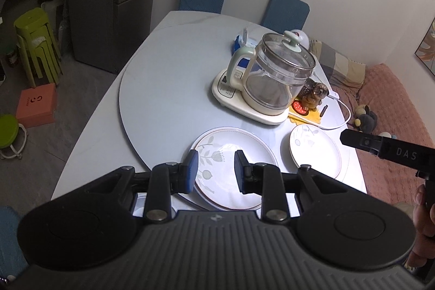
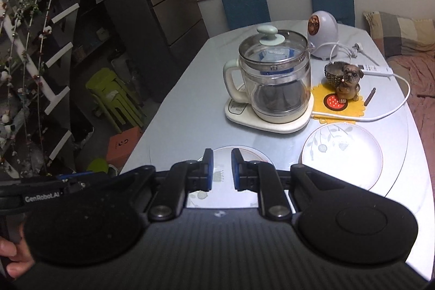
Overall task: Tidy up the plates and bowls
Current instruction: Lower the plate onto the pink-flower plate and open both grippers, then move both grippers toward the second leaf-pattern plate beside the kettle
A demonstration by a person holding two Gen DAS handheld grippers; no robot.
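Note:
A large white plate with a leaf print (image 1: 233, 167) lies near the table's front edge; it looks like a stack of two. My left gripper (image 1: 216, 170) is open above it, empty. A smaller white plate (image 1: 315, 151) lies to its right. In the right wrist view my right gripper (image 2: 221, 170) is open and empty above the large plate (image 2: 244, 154), which is mostly hidden behind it. The smaller plate (image 2: 342, 154) lies to the right of it. The right gripper's body also shows in the left wrist view (image 1: 386, 148).
A glass kettle on a white base (image 2: 272, 83) stands behind the plates. A dog figurine (image 2: 349, 83) on a yellow mat, a white cable (image 2: 391, 105) and a white round device (image 2: 323, 34) sit at the back right. Two blue chairs (image 2: 244, 4) stand behind the table (image 1: 163, 89).

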